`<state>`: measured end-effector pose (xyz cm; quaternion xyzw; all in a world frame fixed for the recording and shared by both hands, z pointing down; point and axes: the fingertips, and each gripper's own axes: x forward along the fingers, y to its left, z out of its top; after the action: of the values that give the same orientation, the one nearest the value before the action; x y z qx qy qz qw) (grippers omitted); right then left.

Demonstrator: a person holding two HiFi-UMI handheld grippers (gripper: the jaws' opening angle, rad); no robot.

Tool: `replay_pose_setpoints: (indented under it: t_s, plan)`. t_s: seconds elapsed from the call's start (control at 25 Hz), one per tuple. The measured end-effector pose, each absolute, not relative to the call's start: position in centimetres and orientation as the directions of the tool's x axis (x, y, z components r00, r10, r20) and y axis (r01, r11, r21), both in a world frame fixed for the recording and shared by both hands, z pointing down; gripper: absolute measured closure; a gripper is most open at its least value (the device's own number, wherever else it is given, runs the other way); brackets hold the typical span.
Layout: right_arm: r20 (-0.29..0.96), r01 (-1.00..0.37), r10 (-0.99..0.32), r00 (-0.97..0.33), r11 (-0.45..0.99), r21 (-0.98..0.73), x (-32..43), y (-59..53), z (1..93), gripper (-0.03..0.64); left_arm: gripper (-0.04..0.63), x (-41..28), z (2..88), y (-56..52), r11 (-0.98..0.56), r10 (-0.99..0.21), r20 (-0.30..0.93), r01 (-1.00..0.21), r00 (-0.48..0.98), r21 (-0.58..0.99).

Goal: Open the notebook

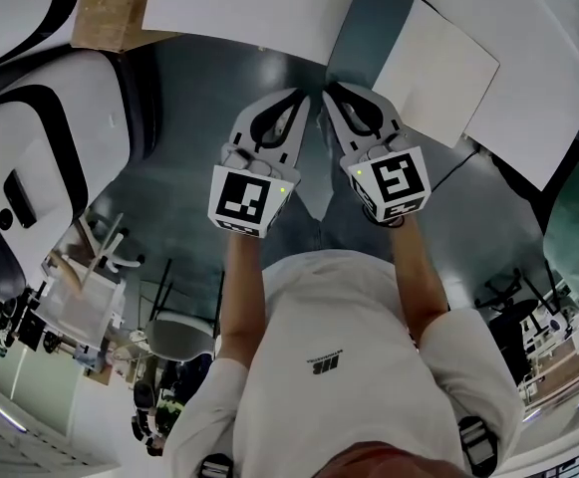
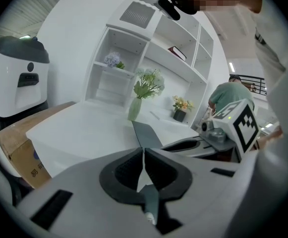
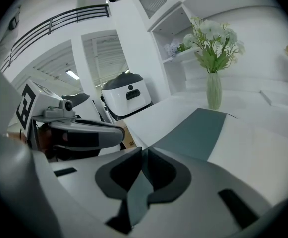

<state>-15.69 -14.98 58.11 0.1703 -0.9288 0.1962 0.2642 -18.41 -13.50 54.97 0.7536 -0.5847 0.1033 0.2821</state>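
left claw [image 2: 144, 151]: pads together, nothing between them.
right claw [image 3: 143, 151]: tips a sliver apart, grey floor showing through the slit, nothing held.
position: both claws side by side in front of the person's chest, pointing at the desk [image 1: 239, 8]. Neither touches it or anything on it.
notebook: can't pick it out for sure. Best candidate is the flat white panel [image 1: 434, 73] just ahead of the right claw, across the grey floor gap [image 1: 364, 38] from the main desk (could equally be another desk corner; no cover, spine or pages visible).
other stuff: vase [image 2: 135, 108] with flowers farther back on the desk, well away from both claws.
done: nothing that I can see. No cover lifted, no page exposed.
left: basically all of it, by my read. Reach the notebook, get a claw under the cover edge, swing the cover over.
stage: approach at most. Claws are in the air and short of any contact.
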Motion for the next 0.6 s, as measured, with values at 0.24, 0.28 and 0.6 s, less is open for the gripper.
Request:
replay_pose_setpoints:
  t_s: [0.24,0.28,0.6]
  plan:
    - [0.571,-0.414,-0.197,-0.797,0.866,-0.279,-16.0,-15.0,59.2,0.597,0.595,-18.2,55.5,-13.5,-0.143,-0.825,0.487,-0.939,0.288,0.313]
    - [0.575,-0.414,-0.195,-0.795,0.867,-0.279,-16.1,-15.0,59.3,0.597,0.595,-18.3,55.6,-13.5,-0.141,-0.825,0.487,-0.939,0.287,0.314]
    - [0.59,-0.39,-0.167,-0.79,0.88,-0.272,-16.5,-14.5,60.0,0.571,0.595,-18.5,55.6,-13.5,-0.133,-0.828,0.487,-0.941,0.278,0.311]
